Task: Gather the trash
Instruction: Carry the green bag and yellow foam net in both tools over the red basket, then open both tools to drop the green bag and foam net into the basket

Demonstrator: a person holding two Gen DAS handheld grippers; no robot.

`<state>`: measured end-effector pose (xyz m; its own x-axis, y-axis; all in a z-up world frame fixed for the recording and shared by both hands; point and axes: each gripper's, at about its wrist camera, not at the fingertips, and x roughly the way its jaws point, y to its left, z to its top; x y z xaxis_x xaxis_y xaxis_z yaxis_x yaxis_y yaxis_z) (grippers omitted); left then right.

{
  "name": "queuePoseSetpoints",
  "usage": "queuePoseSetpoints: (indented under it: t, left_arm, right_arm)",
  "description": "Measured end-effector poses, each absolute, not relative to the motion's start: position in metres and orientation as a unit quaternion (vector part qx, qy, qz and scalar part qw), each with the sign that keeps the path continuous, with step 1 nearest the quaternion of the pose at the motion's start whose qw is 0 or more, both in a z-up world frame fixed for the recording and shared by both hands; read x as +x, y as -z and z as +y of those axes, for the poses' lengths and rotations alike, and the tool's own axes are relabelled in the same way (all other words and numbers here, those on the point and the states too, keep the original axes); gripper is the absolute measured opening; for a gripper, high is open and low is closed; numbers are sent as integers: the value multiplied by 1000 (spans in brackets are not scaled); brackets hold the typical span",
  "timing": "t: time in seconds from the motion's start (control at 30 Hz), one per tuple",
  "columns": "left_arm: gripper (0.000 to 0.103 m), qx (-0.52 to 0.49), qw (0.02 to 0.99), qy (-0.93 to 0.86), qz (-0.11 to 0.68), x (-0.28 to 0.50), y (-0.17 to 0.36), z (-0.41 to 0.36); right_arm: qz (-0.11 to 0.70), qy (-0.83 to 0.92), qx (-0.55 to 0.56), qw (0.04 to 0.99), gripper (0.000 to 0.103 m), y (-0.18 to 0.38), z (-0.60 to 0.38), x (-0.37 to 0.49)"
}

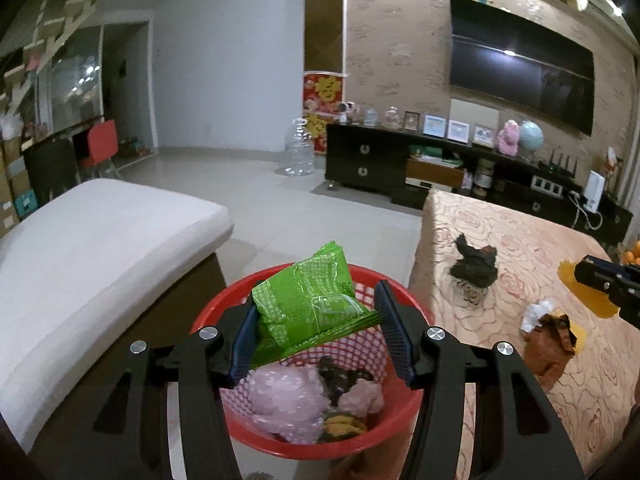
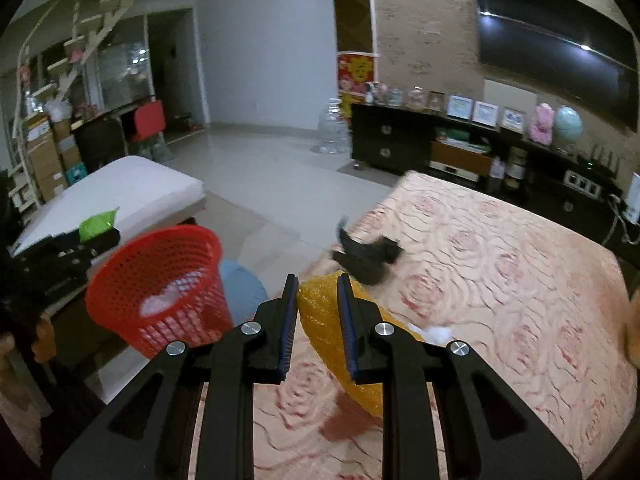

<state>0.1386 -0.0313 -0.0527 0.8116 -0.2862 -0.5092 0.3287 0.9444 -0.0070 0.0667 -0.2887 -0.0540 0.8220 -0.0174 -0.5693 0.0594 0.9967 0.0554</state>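
Clamping the green packet [image 1: 308, 300] above the red basket [image 1: 224, 312], your left tongs [image 1: 316, 336] risk spilling it past the rim at 12 o'clock; your right tongs [image 2: 318, 328] pinch the yellow wrap [image 2: 320, 312].

Ahead of my gripper there's pale glossy tile floor [image 1: 256, 192], a big dark TV [image 1: 520, 68] on a tan patterned wall [image 1: 396, 40], long black cabinet [image 1: 368, 160] below, white cushioned bench [image 1: 100, 240] off left.

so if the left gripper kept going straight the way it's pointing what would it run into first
Probably the red basket. The left gripper, shut on the green packet, points down into its open top, so the pink bag lying inside would likely be met first, though depth is unclear.
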Motion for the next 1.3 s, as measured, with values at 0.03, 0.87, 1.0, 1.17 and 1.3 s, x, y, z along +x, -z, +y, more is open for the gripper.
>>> queuePoseSetpoints:
  t: [0.03, 0.87, 1.0, 1.17, 1.3]
  left_arm:
    - [52, 38, 951, 159, 263, 140, 53, -29]
    - [53, 92, 923, 125, 353, 169, 100, -38]
    - [59, 81, 917, 126, 369, 173, 103, -32]
    - [68, 78, 918, 116, 370, 173, 103, -25]
    - [73, 73, 920, 113, 368, 172, 102, -22]
  right_arm:
    - [298, 16, 35, 954, 20, 52, -285, 70]
    - [342, -136, 19, 929, 20, 62, -175, 171]
    - [349, -144, 28, 926, 20, 65, -171, 175]
    - [363, -153, 45, 918, 22, 72, -172, 179]
    - [366, -162, 60, 914, 31, 72, -172, 179]
